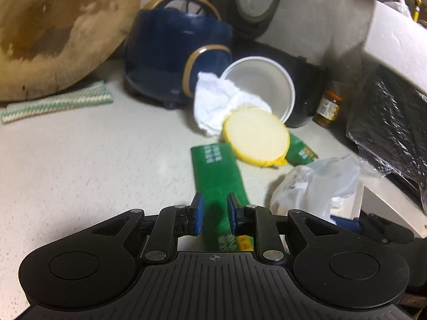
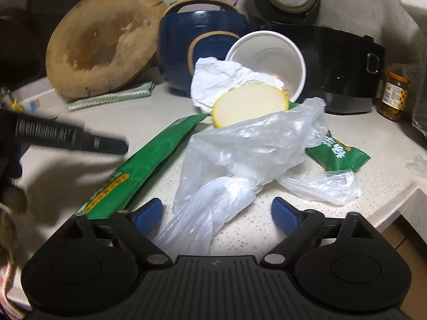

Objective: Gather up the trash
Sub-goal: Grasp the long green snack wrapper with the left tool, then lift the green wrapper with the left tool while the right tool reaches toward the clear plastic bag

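A long green snack wrapper (image 1: 216,170) (image 2: 149,154) lies stretched across the pale counter. My left gripper (image 1: 215,213) is shut on its near end, with the blue pads close together and green film filling the gap. A crumpled clear plastic bag (image 2: 248,146) (image 1: 320,184) sits between the wide-apart pads of my right gripper (image 2: 217,213), which is open; neither pad presses on it. Behind are a tipped white cup (image 2: 272,56), a yellow lid (image 2: 248,104), a crumpled white tissue (image 2: 218,80) and a second green wrapper (image 2: 336,152).
A round wooden board (image 2: 101,42) leans at the back left over a striped cloth (image 2: 112,96). A dark blue cooker (image 2: 186,40), a black cooker (image 2: 344,66) and a jar (image 2: 393,96) line the back. The counter edge (image 2: 400,202) drops off at the right.
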### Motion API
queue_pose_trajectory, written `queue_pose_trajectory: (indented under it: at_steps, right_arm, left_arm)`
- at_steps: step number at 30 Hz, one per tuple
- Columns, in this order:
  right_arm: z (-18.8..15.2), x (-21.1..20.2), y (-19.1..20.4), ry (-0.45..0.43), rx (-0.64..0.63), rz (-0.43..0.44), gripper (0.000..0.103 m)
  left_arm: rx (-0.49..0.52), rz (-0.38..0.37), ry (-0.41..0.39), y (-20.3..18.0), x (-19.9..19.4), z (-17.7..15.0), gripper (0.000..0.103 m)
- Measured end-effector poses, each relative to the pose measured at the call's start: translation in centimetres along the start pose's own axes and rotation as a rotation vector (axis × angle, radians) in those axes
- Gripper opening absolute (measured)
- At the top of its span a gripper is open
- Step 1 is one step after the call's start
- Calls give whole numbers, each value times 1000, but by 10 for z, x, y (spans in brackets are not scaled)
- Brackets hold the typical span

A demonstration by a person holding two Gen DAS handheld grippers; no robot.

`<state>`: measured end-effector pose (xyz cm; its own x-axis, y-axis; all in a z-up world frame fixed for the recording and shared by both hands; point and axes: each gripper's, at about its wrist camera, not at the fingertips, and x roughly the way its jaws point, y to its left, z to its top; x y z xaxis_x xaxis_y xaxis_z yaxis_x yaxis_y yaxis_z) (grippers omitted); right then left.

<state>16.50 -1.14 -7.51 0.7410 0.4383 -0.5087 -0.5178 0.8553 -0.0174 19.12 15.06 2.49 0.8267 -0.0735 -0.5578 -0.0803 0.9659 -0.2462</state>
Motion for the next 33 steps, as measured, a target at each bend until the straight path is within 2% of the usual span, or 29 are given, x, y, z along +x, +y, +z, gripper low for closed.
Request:
queue_pose_trajectory:
  at_steps: [2, 4, 7, 13, 15, 17, 20, 27, 29, 33]
  right_arm:
    - [1, 0, 0, 17, 1, 21, 102]
    - [3, 0, -1, 30, 4, 42, 103]
    - [4, -1, -3, 51, -11, 48, 103]
    - [11, 1, -3, 128, -63, 74, 103]
    - [12, 1, -2, 140, -79, 90, 103]
    - [11, -4, -2, 144, -77, 90, 97]
    - [8, -25, -1, 60, -99, 71, 96]
    - [22, -66, -3, -123, -122, -103, 96]
    - [29, -73, -7, -156, -96, -128, 96]
    - [36, -79, -14, -181, -61, -166, 96]
  left_arm:
    - [41, -25, 12, -11, 4, 0, 22]
    - [112, -33, 28, -25, 9, -4, 24]
    - [221, 40, 53, -38, 17, -15, 26]
    - [122, 122, 44, -17, 22, -9, 25]
    - [84, 109, 62, -10, 24, -8, 25]
    - [68, 96, 68, -7, 24, -7, 25]
    - [48, 72, 78, -4, 27, -7, 25]
    - [27, 6, 82, -6, 27, -10, 25]
    - [21, 3, 81, -7, 25, -11, 25]
    - [1, -24, 85, -5, 23, -11, 17]
